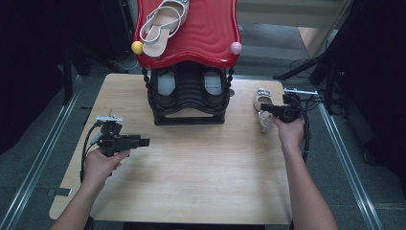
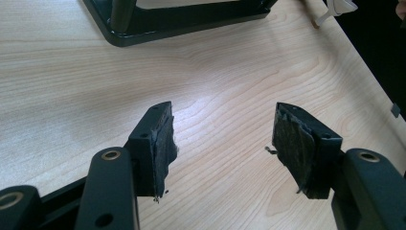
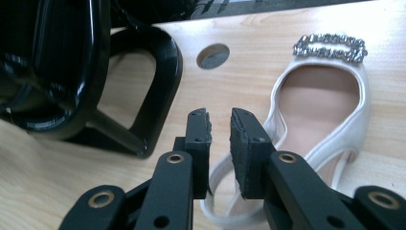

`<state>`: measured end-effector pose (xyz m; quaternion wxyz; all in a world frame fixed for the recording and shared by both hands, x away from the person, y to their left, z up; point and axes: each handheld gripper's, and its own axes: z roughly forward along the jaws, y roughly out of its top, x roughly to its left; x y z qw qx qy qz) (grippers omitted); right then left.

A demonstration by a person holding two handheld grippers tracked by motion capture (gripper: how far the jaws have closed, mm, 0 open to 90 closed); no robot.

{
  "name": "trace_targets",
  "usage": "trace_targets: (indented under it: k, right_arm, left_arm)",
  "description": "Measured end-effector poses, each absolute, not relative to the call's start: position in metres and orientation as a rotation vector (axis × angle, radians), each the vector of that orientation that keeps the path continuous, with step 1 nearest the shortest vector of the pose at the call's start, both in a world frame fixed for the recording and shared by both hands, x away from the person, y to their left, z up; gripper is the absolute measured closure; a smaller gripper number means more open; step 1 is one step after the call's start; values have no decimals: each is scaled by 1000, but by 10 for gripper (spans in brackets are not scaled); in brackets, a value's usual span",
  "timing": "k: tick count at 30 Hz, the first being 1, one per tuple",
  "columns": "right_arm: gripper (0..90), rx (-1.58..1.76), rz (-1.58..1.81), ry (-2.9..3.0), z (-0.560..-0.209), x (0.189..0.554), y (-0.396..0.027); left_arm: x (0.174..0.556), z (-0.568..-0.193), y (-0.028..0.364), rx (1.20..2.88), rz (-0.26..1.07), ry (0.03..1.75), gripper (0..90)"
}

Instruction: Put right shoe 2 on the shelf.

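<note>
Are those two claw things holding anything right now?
No. The left gripper is open over bare table. The right gripper stands slightly open above the sandal's strap, not pressing it.

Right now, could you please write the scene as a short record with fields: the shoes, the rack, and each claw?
table sandal: white sandal with jewelled buckle, lying on the wooden table, right of the rack
rack: black shoe rack with a red top shelf
top sandal: matching sandal on the red shelf
left claw: open, nothing between the jaws, over bare table
right claw: jaws slightly apart, above the table sandal's strap, not pressing it
</note>
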<state>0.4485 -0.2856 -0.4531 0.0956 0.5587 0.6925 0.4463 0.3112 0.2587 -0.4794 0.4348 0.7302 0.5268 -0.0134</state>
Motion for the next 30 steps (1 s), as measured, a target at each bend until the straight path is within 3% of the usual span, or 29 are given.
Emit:
trace_targets:
  k: [10, 30]
  right_arm:
    - [740, 1650, 1244, 2041, -446, 469, -280]
    - [720, 1759, 1143, 2022, -483, 488, -279]
  left_arm:
    - [302, -480, 264, 1811, -27, 1327, 399]
    - [290, -481, 272, 1801, -14, 1353, 398]
